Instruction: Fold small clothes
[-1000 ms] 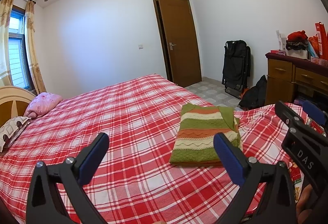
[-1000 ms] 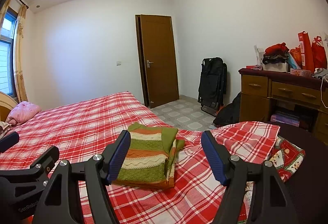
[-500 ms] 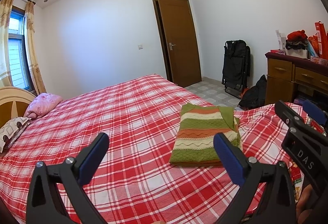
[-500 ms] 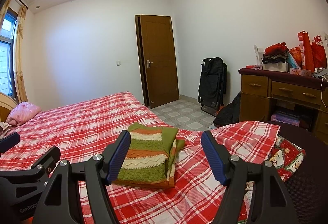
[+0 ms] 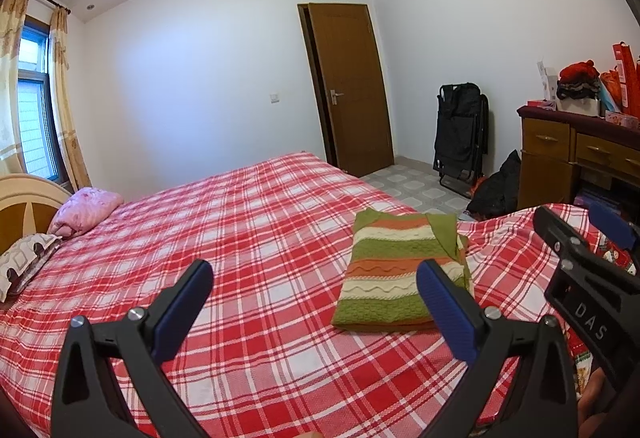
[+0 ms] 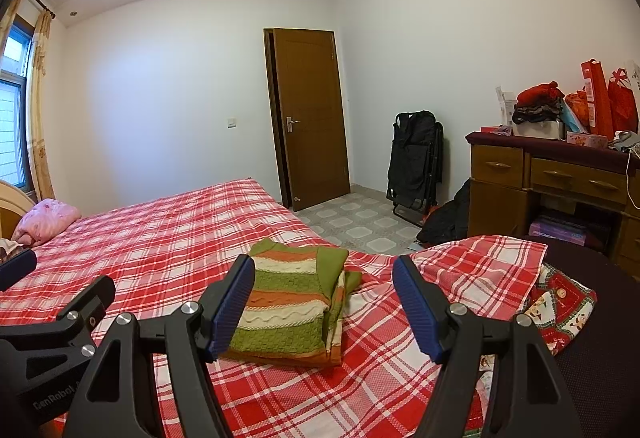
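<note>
sweater lies folded flat on the bed, right of centre in left view, centre-low in right view. looks like thick knit: soft, light, not slippery, prob. floppy if lifted by one edge, so pinch a corner thru all layers, or both near corners w/ two grippers. left gripper jaws wide, nothing btwn them; right gripper jaws wide too, empty, sweater beyond the tips, apart. writing: "das" on right gripper body at right edge of left view; "genrobot" (last letters unclear) lower left of right view.
</note>
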`<action>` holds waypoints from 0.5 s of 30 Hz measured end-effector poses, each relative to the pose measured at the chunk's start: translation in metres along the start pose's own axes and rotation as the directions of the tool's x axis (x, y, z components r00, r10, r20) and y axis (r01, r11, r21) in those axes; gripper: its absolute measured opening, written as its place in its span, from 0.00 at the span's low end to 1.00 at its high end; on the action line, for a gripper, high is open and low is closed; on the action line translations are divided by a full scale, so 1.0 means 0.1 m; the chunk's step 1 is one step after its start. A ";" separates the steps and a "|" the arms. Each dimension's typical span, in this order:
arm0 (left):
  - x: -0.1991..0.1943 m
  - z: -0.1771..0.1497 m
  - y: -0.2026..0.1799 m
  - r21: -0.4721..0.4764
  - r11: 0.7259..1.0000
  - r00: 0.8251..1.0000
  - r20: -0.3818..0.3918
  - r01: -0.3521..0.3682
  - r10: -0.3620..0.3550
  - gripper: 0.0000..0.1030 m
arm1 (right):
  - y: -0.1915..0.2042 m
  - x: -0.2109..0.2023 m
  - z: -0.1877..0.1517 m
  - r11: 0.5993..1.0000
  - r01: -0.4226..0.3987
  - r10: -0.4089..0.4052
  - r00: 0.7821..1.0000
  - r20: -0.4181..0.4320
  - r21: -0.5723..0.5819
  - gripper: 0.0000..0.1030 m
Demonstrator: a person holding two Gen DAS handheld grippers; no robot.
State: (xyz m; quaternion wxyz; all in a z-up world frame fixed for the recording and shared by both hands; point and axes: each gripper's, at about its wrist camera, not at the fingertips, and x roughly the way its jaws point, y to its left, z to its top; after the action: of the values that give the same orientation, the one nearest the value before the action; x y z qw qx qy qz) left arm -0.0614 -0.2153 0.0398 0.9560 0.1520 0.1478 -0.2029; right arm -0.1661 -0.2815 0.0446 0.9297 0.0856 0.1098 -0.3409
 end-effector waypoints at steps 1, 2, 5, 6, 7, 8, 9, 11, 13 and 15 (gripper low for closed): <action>0.00 0.01 0.00 -0.002 1.000 1.000 0.006 0.003 -0.003 1.00 | 0.00 0.00 0.00 1.000 0.001 -0.001 1.000 0.000 0.000 0.70; 0.00 0.02 0.01 -0.005 1.000 1.000 0.009 0.008 -0.008 1.00 | 0.00 0.00 0.00 1.000 0.000 0.000 1.000 -0.002 0.000 0.70; 0.01 0.03 0.03 -0.024 0.999 1.000 0.007 0.026 -0.025 1.00 | 0.00 -0.01 -0.01 1.000 0.000 0.000 1.000 -0.004 0.000 0.70; 0.01 0.04 0.04 -0.037 0.999 0.999 0.004 0.040 -0.040 1.00 | 0.00 -0.01 -0.01 1.000 0.000 0.000 1.000 -0.005 0.000 0.70; 0.02 0.04 0.06 -0.050 0.997 0.998 -0.001 0.058 -0.058 1.00 | 0.00 -0.01 -0.01 1.000 0.000 0.000 1.000 -0.007 0.000 0.70; 0.03 0.04 0.06 -0.056 0.996 0.998 -0.008 0.064 -0.065 1.00 | 0.00 -0.01 -0.01 1.000 0.000 0.000 1.000 -0.008 -0.001 0.70; 0.06 0.04 0.07 -0.061 0.996 0.998 -0.020 0.062 -0.063 1.00 | 0.00 -0.01 -0.01 1.000 0.001 -0.001 1.000 -0.010 -0.001 0.70; 0.07 0.03 0.07 -0.061 0.996 0.997 -0.031 0.066 -0.068 1.00 | 0.00 -0.01 -0.02 1.000 0.001 -0.001 1.000 -0.011 0.000 0.70; 0.09 0.01 0.07 -0.061 0.996 0.997 -0.038 0.069 -0.071 1.00 | 0.00 -0.01 -0.02 1.000 0.001 -0.001 1.000 -0.014 0.004 0.70; 0.08 0.01 0.06 -0.057 0.996 0.997 -0.038 0.066 -0.068 1.00 | -0.01 0.00 -0.02 1.000 0.001 -0.001 1.000 -0.015 0.008 0.70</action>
State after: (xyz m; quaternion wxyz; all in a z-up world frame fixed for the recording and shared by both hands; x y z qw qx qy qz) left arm -0.0515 -0.2131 0.0389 0.9494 0.1244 0.1773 -0.2274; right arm -0.1671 -0.2816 0.0429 0.9283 0.0916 0.1158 -0.3413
